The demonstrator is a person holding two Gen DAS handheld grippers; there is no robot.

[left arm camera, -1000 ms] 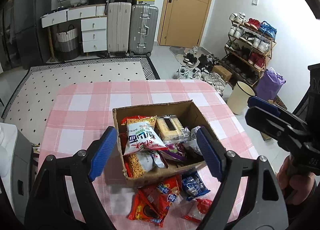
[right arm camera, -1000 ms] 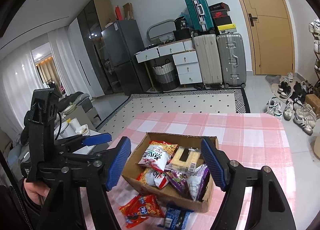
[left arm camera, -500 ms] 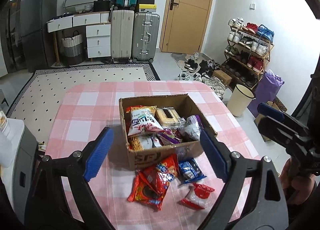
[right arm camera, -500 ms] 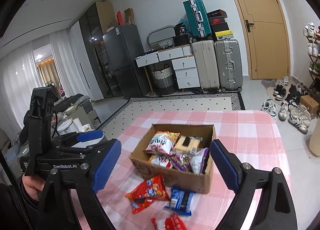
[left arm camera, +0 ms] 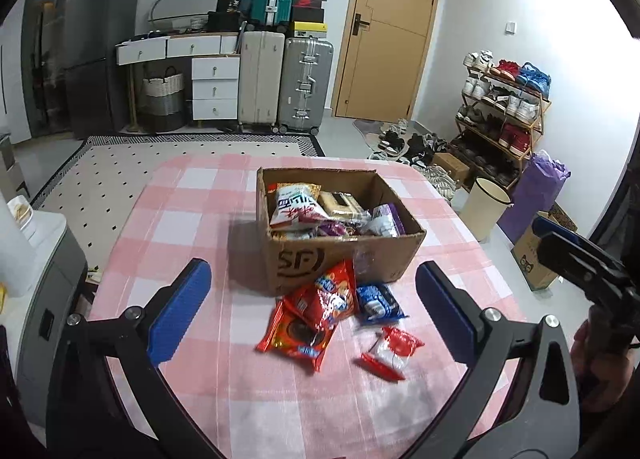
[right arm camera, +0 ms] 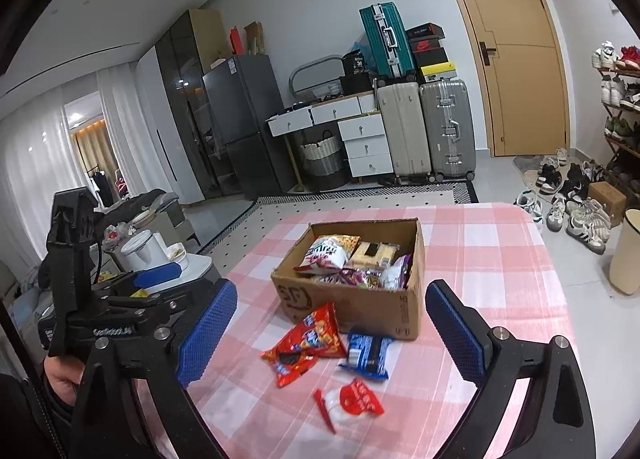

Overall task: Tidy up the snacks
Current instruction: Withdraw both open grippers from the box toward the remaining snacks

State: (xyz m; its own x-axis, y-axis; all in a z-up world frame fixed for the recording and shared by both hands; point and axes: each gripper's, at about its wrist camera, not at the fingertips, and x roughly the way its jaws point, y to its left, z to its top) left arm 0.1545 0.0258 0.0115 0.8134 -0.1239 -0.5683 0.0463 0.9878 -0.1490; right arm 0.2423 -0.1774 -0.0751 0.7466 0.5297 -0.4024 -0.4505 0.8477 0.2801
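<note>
Two grippers hang over the near edge of the tabletop [left arm camera: 192, 195], which wears a pink and white checked cloth. The left gripper [left arm camera: 316, 301] has its blue-padded jaws spread wide and still opening, with nothing pressed between them; the loose snacks only show through the gap, lying on the cloth beyond. The right gripper [right arm camera: 332, 329] is likewise released, its jaws opening and bare of any load. In the right wrist view the left gripper appears off to the left with a hand [right arm camera: 60, 377] wrapped round its handle.

Nearest the front edge lies a small red and white packet [left arm camera: 390, 351], a little right of the middle. Just behind it, a red snack bag [left arm camera: 298, 341] lies flat, with a second red bag [left arm camera: 332, 297] overlapping its far end and leaning against the front wall of the box. A blue packet [left arm camera: 376, 301] lies just beside these on the right, close to the same wall.

At about the centre of the tabletop stands an open cardboard box [left arm camera: 304, 263], printed with black letters on its front. Inside, a white and red crisp bag [left arm camera: 296, 207] rests on top at the left, a pale biscuit pack [left arm camera: 340, 205] sits toward the back, and a purple and white bag [left arm camera: 386, 219] lies by the right wall.

Beyond the far edge are a patterned rug [left arm camera: 120, 179], suitcases [left arm camera: 304, 85] and a wooden door [left arm camera: 388, 31].
</note>
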